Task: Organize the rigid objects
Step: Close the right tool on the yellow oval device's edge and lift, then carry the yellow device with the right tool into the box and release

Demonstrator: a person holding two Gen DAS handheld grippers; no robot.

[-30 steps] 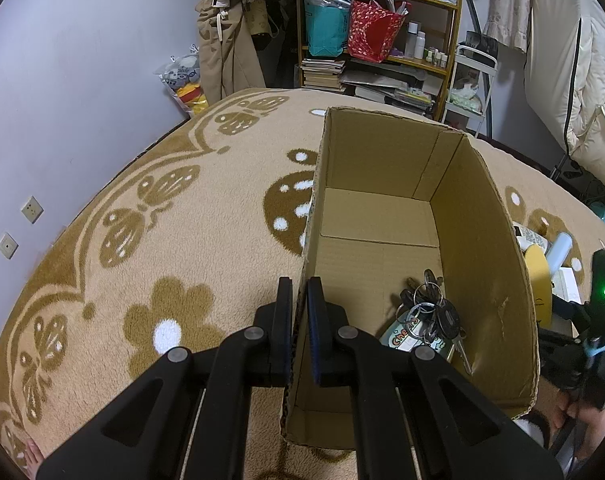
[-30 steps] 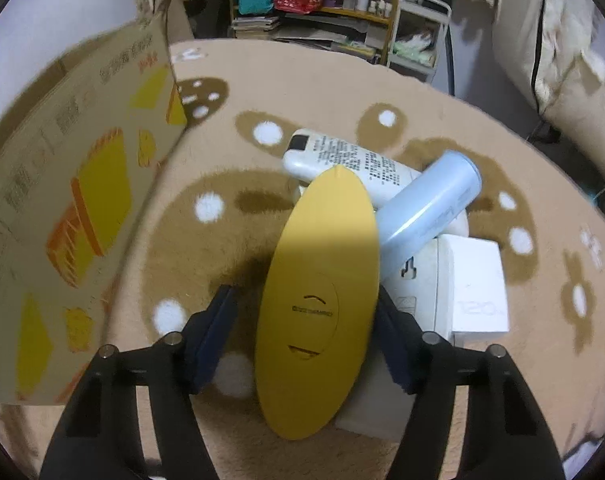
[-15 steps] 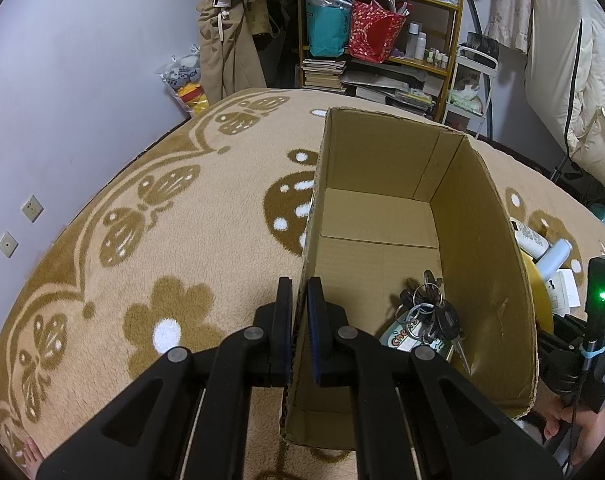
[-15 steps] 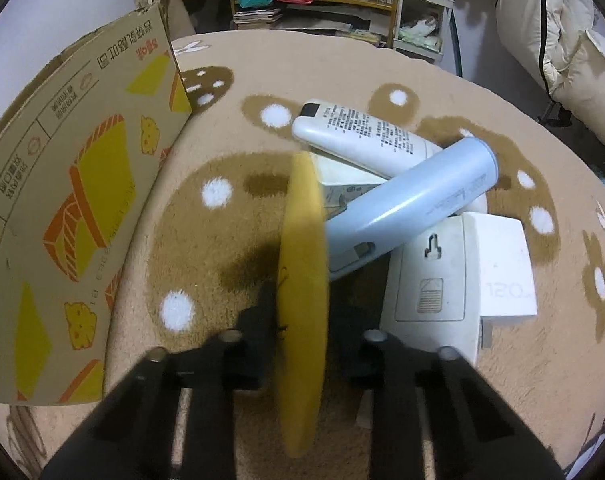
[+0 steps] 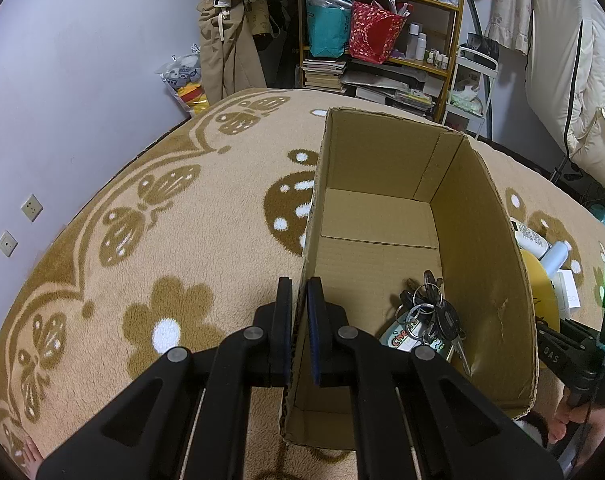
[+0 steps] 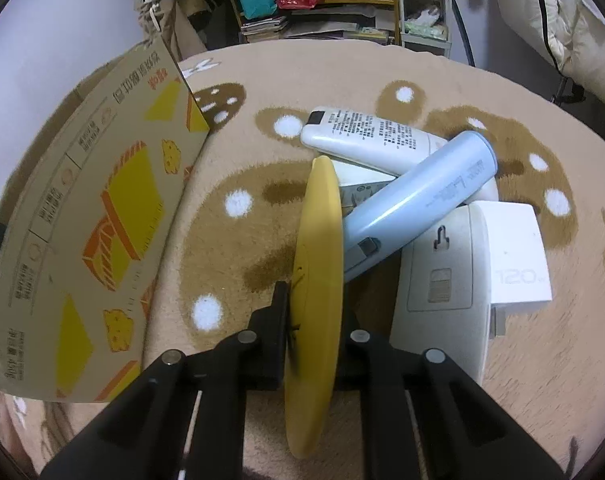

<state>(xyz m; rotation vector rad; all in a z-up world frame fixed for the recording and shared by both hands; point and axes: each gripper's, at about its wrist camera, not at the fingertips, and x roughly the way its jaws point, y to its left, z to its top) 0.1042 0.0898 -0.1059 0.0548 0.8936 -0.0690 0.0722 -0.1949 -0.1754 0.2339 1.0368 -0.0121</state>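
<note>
My left tongs (image 5: 299,328) are clamped together on the near left wall of the cardboard box (image 5: 478,240), one finger outside and one inside the wall. The box stands open-topped on the patterned rug (image 5: 174,248), and a bunch of keys (image 5: 430,320) with a printed tag lies on its floor near the right wall. My right tongs (image 6: 314,312) are closing on the yellow oval disc (image 6: 316,280), which stands on edge between the fingers, both pads against its faces. Just beyond the disc, to its right, a pale blue cylinder (image 6: 418,200) lies slanted across a white tube with printed text (image 6: 366,136) and a white flat device (image 6: 442,280); a small white charger block (image 6: 514,256) touches that device's right side. The box's printed outer wall rises to the left of the disc, apart from it. Cluttered shelves (image 5: 382,48) stand beyond the rug.
</note>
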